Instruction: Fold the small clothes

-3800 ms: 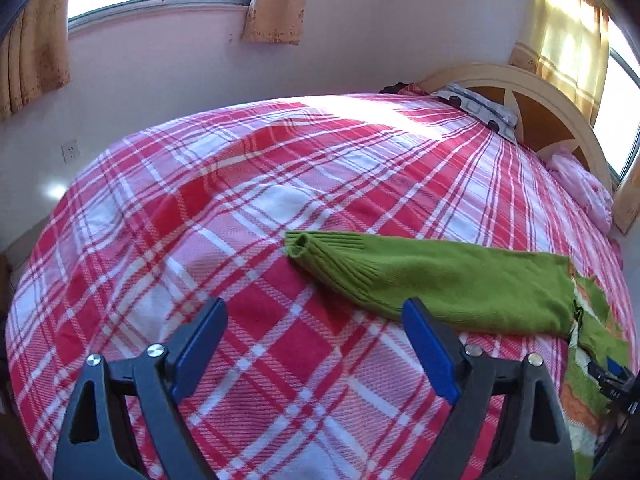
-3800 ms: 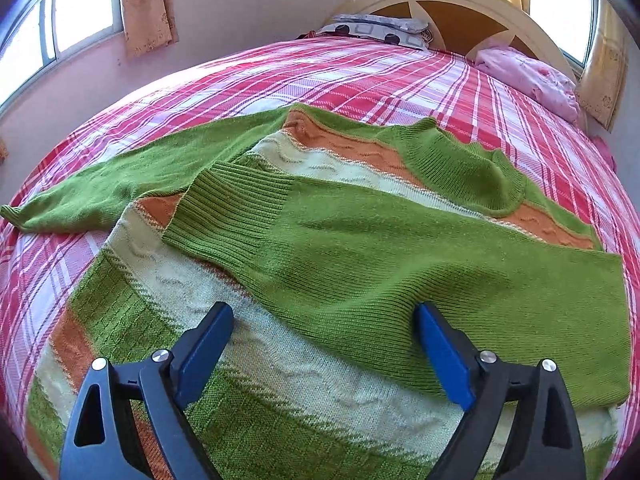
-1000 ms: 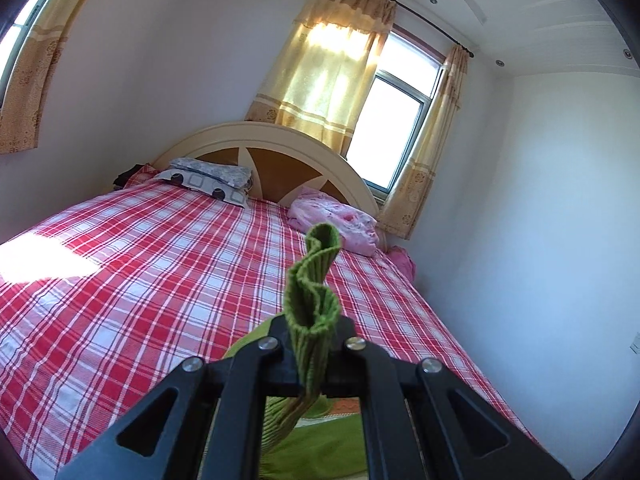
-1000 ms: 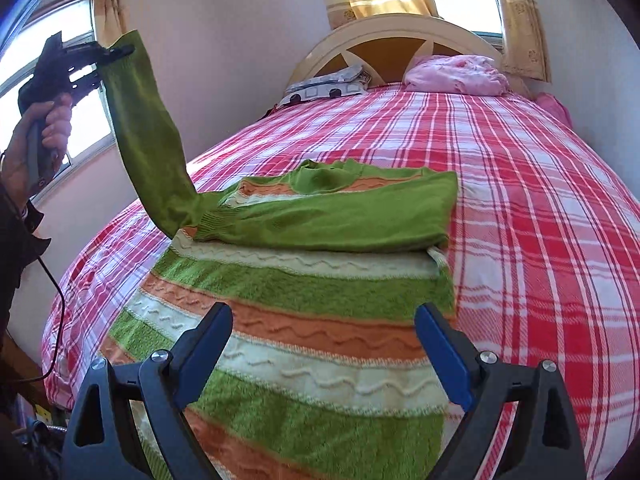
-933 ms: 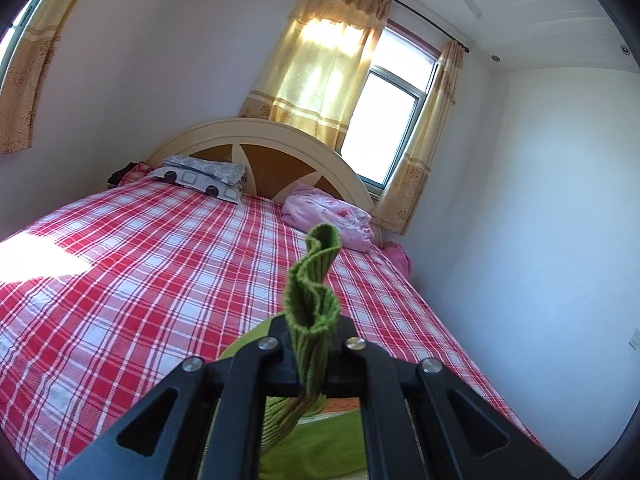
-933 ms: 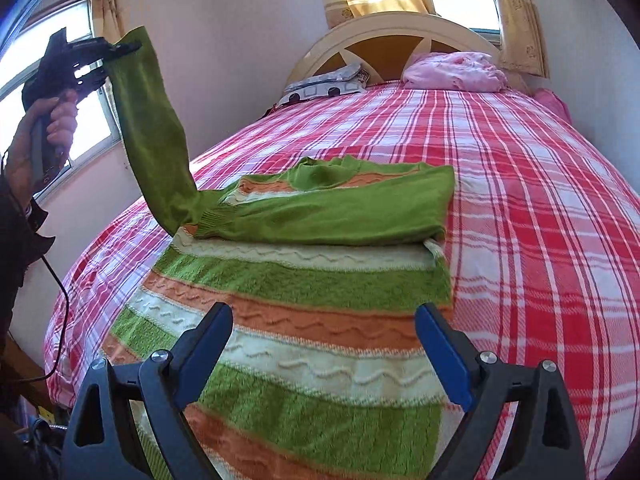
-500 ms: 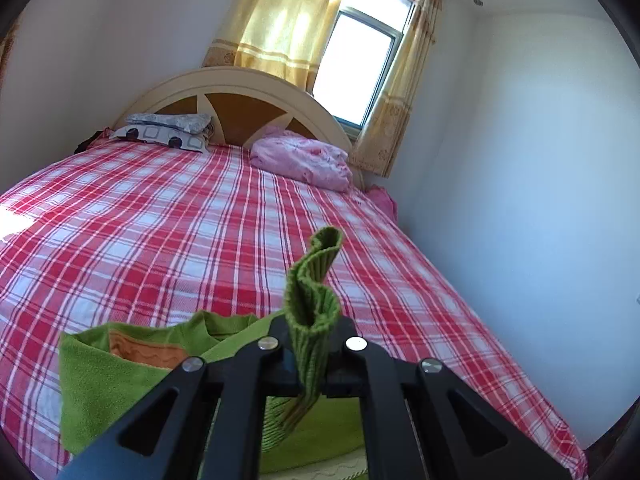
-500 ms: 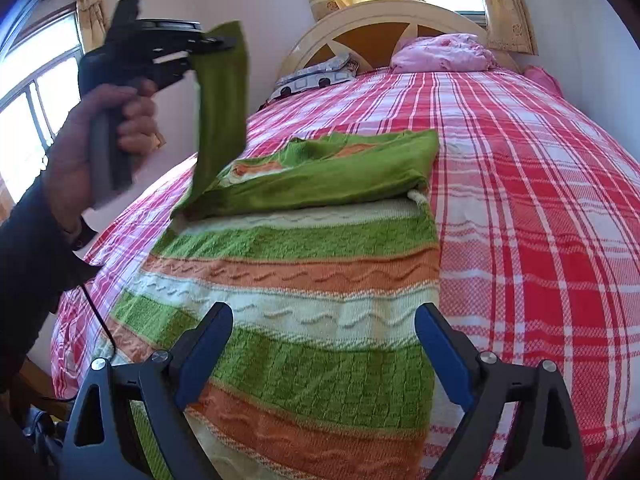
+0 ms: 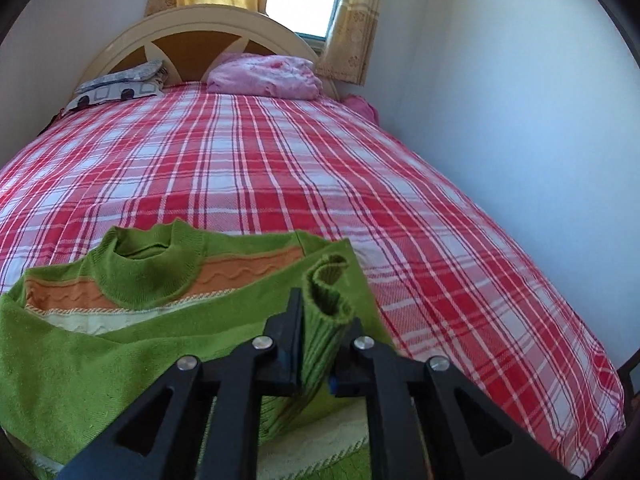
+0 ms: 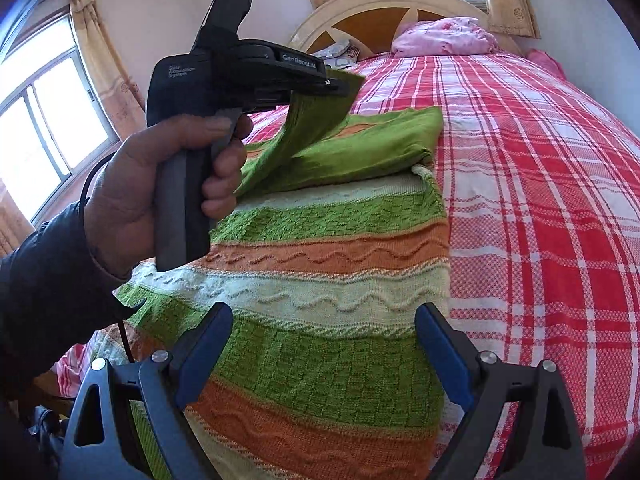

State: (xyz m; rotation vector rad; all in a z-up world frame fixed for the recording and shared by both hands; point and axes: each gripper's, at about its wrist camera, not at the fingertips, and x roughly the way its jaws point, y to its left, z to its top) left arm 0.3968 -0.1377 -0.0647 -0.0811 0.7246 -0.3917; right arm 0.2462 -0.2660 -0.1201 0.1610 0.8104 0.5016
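A knitted sweater [image 10: 328, 248] striped green, orange and cream lies flat on the red plaid bed [image 10: 540, 200], with one green sleeve folded across its chest. The other green sleeve [image 10: 304, 128] rises to my left gripper [image 10: 340, 84], which a hand [image 10: 160, 184] holds low over the chest. In the left wrist view the ribbed cuff [image 9: 328, 280] stands between the jaws of the left gripper [image 9: 322, 320]. The jaws are opening and still pinch the cuff. The collar [image 9: 148, 276] lies to the left of it. My right gripper [image 10: 324, 316] hangs open over the sweater's lower stripes, holding nothing.
A pink pillow [image 9: 264, 76] and a patterned pillow [image 9: 116, 88] rest against the arched headboard [image 9: 188, 32]. A white wall [image 9: 520, 120] runs along the bed's right side. A window [image 10: 48, 120] with curtains is on the left.
The left gripper has come down from high on the left to just above the sweater's chest, bringing the sleeve across. Its jaws have parted slightly. The right gripper has sunk a little.
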